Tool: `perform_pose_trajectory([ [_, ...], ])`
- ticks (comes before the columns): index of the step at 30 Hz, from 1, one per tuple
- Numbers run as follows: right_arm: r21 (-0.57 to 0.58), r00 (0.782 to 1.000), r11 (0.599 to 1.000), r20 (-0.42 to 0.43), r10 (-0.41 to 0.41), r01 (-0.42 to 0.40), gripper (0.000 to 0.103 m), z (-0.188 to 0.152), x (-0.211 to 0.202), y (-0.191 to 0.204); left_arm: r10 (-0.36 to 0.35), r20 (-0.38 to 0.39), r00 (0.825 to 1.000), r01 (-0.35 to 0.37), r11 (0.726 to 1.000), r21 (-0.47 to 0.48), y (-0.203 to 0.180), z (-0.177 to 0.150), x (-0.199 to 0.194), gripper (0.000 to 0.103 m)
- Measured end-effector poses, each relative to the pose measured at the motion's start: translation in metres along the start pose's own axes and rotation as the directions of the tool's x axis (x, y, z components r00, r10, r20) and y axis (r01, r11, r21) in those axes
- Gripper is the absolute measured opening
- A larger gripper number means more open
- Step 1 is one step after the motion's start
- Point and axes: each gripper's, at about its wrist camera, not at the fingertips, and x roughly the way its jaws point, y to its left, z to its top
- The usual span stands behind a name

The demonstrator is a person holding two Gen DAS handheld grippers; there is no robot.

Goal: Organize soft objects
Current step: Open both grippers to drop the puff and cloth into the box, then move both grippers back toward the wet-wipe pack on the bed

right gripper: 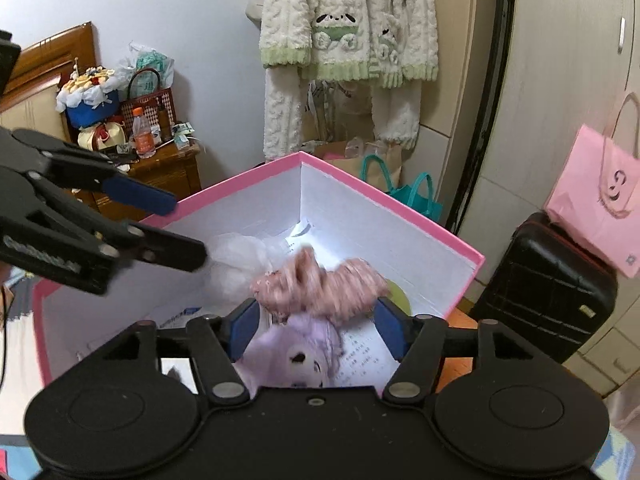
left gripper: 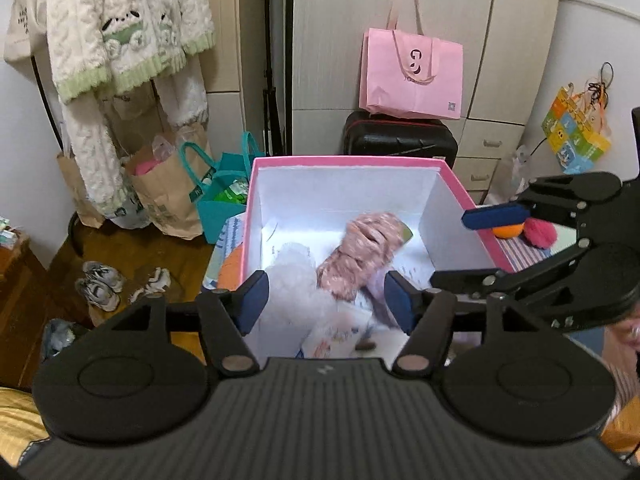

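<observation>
**Two grippers spread over the pink box**

Left wrist view: my left gripper [left gripper: 326,300] hangs with its blue-padded fingers spread wide, nothing between them. Straight ahead and below is the pink box [left gripper: 348,162], white inside. Just beyond my fingertips a pink fuzzy toy [left gripper: 362,254] lies in it (blurred, so I cannot make out its shape), with a white fluffy toy [left gripper: 298,276] touching it on the side of my left finger. Off to my right, my right gripper [left gripper: 464,248] reaches over the box wall, jaws apart and empty. Past it, outside the box, an orange ball [left gripper: 508,231] sits beside a magenta pom-pom [left gripper: 538,232].

Right wrist view: my right gripper [right gripper: 318,322] is likewise spread, gripping nothing. The pink fuzzy toy [right gripper: 320,280] lies just ahead of its fingertips, and a lilac plush [right gripper: 296,354] with a small face lies nearer me, below the fingers. The white fluffy toy [right gripper: 240,260] rests farther left, near my left gripper [right gripper: 188,228], which comes in from that side with its fingers parted.
</observation>
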Motion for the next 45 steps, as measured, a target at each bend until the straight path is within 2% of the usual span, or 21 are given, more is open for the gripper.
perform_pose_trajectory([
  [10,-0.018,1.000,1.000,0.005,0.000,0.000,0.070,-0.016,-0.056,0.024,-0.078,-0.021,0.997,0.079,0.996,0.046,-0.020,-0.022,-0.051,0.067],
  [19,-0.038,0.998,0.998,0.020,-0.057,0.058,0.070,-0.030,-0.101,0.047,-0.146,-0.021,0.989,0.148,0.984,0.104,-0.046,-0.041,-0.092,0.067],
  [29,-0.038,0.997,0.997,0.038,-0.068,0.069,0.070,-0.054,-0.144,0.062,-0.169,-0.016,0.986,0.169,0.972,0.161,-0.076,-0.064,-0.127,0.071],
  [40,-0.022,0.993,0.995,0.069,-0.091,0.092,0.071,-0.105,-0.185,0.060,-0.205,-0.080,0.976,0.218,0.950,0.225,-0.116,-0.089,-0.131,0.073],
  [45,0.028,0.991,0.993,0.065,-0.119,0.118,0.071,-0.129,-0.195,0.044,-0.213,-0.109,0.971,0.233,0.945,0.229,-0.132,-0.093,-0.121,0.080],
])
